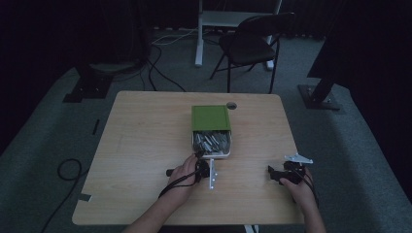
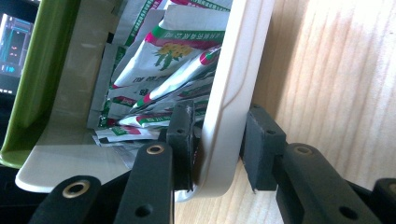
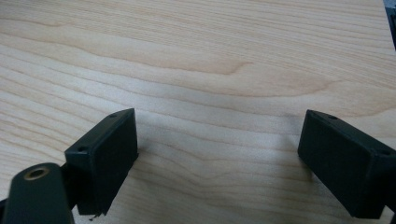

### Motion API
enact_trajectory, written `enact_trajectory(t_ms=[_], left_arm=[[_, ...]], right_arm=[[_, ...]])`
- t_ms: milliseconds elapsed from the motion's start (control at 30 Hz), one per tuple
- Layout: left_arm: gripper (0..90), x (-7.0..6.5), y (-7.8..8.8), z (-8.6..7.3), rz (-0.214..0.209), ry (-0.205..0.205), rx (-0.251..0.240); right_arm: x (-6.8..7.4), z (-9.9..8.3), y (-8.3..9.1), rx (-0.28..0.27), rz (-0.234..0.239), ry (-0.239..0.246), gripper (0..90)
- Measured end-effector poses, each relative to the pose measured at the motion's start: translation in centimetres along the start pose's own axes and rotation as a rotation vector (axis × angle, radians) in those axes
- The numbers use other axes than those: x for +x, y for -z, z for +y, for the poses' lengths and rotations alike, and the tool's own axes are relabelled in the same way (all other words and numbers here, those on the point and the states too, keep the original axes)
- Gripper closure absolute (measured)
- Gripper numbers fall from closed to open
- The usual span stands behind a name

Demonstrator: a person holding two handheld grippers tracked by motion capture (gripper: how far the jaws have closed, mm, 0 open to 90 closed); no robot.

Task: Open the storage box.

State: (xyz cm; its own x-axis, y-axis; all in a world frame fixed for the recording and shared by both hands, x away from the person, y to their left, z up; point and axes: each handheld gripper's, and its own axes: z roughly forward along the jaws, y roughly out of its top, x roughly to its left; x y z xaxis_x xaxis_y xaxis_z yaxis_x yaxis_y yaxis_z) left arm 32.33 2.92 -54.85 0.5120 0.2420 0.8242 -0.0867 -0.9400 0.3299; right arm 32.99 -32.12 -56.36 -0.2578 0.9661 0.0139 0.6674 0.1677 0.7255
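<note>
The white tray (image 2: pixel 233 93) of printed sachets (image 2: pixel 173 56), half under its green lid (image 1: pixel 210 117), sits mid-table (image 1: pixel 145 136). The left gripper (image 2: pixel 215 144) pinches the tray's near wall, one pad inside, one seemingly just outside. The right gripper (image 3: pixel 217 161) rests well apart on bare wood, jaws spread wide.

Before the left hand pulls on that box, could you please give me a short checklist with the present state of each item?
1. Left tongs clamped on the white tray's front wall: ok.
2. Right tongs open, holding nothing, over bare table: ok.
3. Green sleeve covers the far part of the tray: ok.
4. Packets lying loose inside the tray, none pinched: cannot tell.
5. Table space between tray and person for sliding nearer: ok.
</note>
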Motion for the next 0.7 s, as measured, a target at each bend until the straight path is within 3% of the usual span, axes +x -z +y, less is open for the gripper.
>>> enact_trajectory(t_ms=[700], left_arm=[[68.2, -0.8, 1.5, 0.1, -0.01, -0.015, -0.004]], right_arm=[[0.0, 0.0, 0.0, 0.0, 0.0, 0.0, 11.7]])
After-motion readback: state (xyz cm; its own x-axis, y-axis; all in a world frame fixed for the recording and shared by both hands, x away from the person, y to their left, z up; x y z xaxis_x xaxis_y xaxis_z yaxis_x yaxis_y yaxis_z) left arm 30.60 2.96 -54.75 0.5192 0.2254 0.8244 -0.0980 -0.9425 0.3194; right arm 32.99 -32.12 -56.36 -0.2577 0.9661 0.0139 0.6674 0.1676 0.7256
